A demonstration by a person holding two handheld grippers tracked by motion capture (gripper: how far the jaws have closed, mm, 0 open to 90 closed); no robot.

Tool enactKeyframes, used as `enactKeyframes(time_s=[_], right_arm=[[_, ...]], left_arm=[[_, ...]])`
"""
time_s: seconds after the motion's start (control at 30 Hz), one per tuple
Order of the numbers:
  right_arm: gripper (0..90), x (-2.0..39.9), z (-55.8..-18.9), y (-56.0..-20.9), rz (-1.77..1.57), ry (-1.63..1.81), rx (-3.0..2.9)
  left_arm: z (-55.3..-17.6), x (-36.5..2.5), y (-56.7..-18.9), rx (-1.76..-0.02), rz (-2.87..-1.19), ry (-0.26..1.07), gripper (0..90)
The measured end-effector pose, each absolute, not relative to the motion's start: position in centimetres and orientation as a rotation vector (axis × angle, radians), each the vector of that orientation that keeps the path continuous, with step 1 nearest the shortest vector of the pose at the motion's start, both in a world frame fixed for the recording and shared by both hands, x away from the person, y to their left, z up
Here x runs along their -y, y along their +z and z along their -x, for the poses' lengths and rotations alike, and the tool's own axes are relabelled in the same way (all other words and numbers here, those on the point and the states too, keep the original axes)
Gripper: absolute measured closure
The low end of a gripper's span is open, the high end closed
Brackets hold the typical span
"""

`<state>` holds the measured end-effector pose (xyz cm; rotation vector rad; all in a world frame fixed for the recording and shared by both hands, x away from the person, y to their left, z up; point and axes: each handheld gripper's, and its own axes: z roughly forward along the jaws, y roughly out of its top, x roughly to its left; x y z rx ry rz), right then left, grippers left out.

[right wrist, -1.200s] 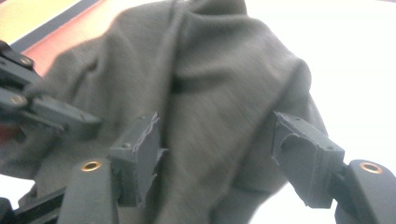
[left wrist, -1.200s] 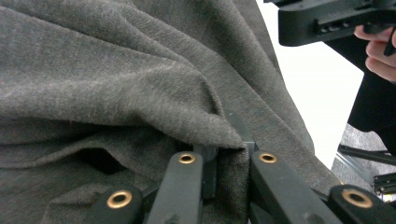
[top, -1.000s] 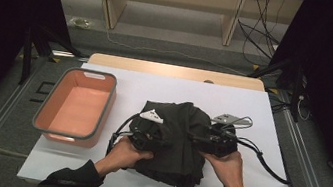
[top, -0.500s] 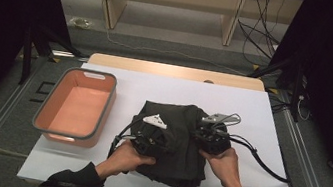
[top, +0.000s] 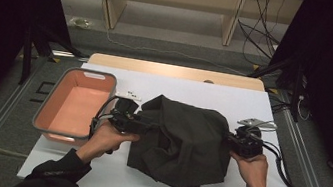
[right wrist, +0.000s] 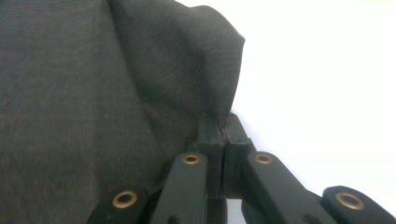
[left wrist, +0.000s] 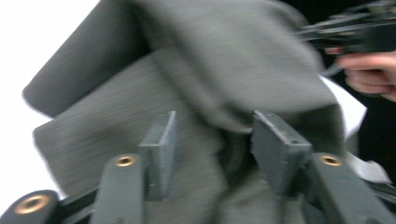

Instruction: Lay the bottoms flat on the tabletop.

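Nearest me, the white table (top: 91, 172) had free surface in front of the dark grey garment (top: 181, 144), which lay crumpled at the middle. My left gripper (top: 137, 122) reached level into its left edge; the jaws had just been opening and stood apart, with cloth between them but not pressed. My right gripper (top: 230, 140) was clamped on a fold at the right edge. The orange basin (top: 51, 121) stood just beside the left hand (top: 107, 137).
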<state>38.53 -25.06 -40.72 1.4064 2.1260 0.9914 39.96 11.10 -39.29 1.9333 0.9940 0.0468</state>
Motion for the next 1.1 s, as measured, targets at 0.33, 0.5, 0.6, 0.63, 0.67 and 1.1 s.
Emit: enactKeyframes(time_s=[0.33, 0.5, 0.6, 0.63, 0.67, 1.1], right_arm=[[89.2, 28.8, -38.7, -41.2, -1.509, 0.922, -2.031], [88.9, 29.8, -38.8, -41.7, -1.541, 0.898, -2.026], [85.4, 29.7, -39.0, -42.2, -1.551, 0.89, -2.05], [79.4, 29.5, -39.0, -42.2, -1.562, 0.894, -2.05], [74.2, 29.4, -39.1, -42.2, -1.572, 0.904, -2.05], [36.2, 24.6, -38.1, -38.9, -1.445, 1.073, -2.115]], left_arm=[[-41.0, -10.9, -41.1, -1.101, -1.989, 0.134, 27.9], [-42.0, -10.8, -43.0, -1.15, -2.001, 0.113, 25.8], [-42.7, -10.6, -44.5, -1.129, -1.965, -0.024, 39.9], [-42.8, -10.5, -44.8, -1.123, -1.957, -0.055, 54.5], [-42.7, -10.3, -45.0, -1.114, -1.959, -0.083, 63.9], [-42.0, -10.3, -43.6, -1.054, -1.982, 0.006, 88.9]])
